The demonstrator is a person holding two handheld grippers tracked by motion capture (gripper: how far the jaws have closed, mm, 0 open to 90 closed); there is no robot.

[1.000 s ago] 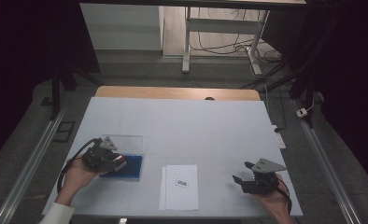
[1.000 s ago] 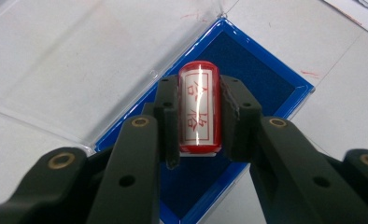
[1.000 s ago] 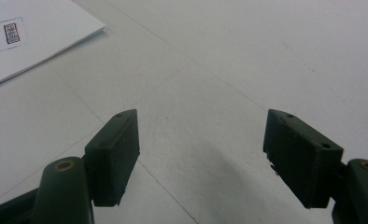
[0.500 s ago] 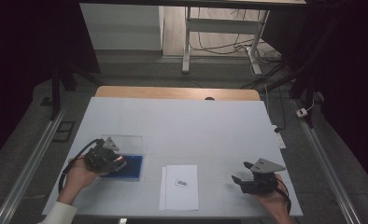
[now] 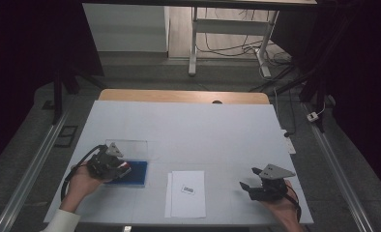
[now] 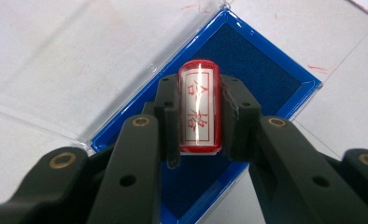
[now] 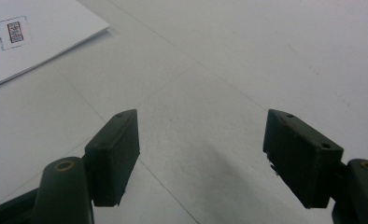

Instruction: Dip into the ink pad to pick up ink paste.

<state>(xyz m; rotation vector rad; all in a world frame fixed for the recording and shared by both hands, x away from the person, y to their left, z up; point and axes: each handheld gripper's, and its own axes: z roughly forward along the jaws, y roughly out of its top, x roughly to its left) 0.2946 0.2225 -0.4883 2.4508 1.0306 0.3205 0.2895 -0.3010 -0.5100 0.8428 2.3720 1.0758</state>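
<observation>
Two grippers in our hands at the white table. We've got the left gripper clamped on a red stamp, cylinder w/ red characters on its label, jaws pressing both sides. It sits over the blue ink pad, whose clear lid lies open beyond it. Our right gripper rests near the table's right front, jaws wide apart w/ nothing btwn them. Paper sheet w/ a small stamped mark lies between both.
</observation>
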